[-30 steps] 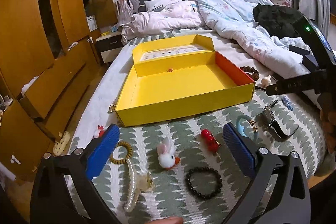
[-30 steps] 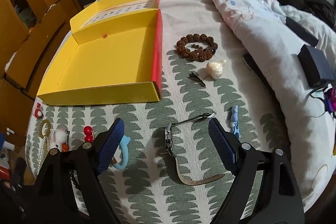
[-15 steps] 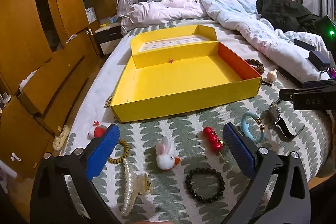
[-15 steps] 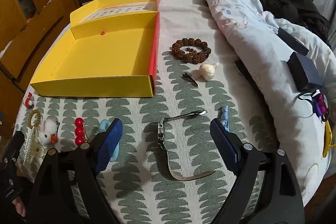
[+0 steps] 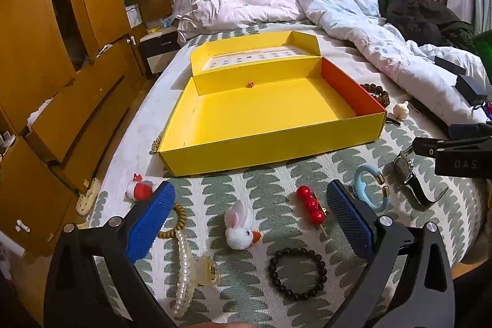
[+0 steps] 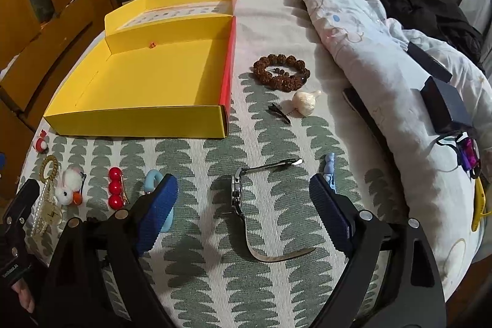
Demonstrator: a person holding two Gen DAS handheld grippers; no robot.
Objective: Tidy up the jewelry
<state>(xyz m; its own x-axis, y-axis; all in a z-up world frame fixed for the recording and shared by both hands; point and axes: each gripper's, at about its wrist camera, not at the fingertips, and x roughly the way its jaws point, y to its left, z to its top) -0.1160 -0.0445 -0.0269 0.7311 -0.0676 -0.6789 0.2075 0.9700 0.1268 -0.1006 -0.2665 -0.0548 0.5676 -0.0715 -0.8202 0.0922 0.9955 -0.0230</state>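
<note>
Right gripper (image 6: 243,199) over the watch (image 6: 238,189), near the yellow box (image 6: 138,125); jaws just widened, nothing gripped. Left gripper (image 5: 249,214) gapes empty. Risk, imo: floppy strap slips out.

**Card, cloth, beads and steel on a patterned bedspread**

A matt yellow cardboard box (image 5: 270,140), one inner wall orange-red, lies open on a woven cloth bedspread (image 6: 190,266) printed in grey-green. Around it: a wristwatch (image 6: 238,192) with a shiny metal case and a smooth strap; rough, knobbly brown seed beads (image 6: 281,73); a black bead bracelet (image 5: 296,274) with a soft sheen; glossy red balls (image 5: 310,205); a fluffy white plush rabbit clip (image 5: 240,228); a string of lustrous pearls (image 5: 184,266) on a clear plastic claw. The gripper pads (image 6: 156,212) are ribbed blue rubber on matt black plastic. Varnished wooden cabinets (image 5: 46,57) stand beside a crumpled cotton quilt (image 5: 353,17).
</note>
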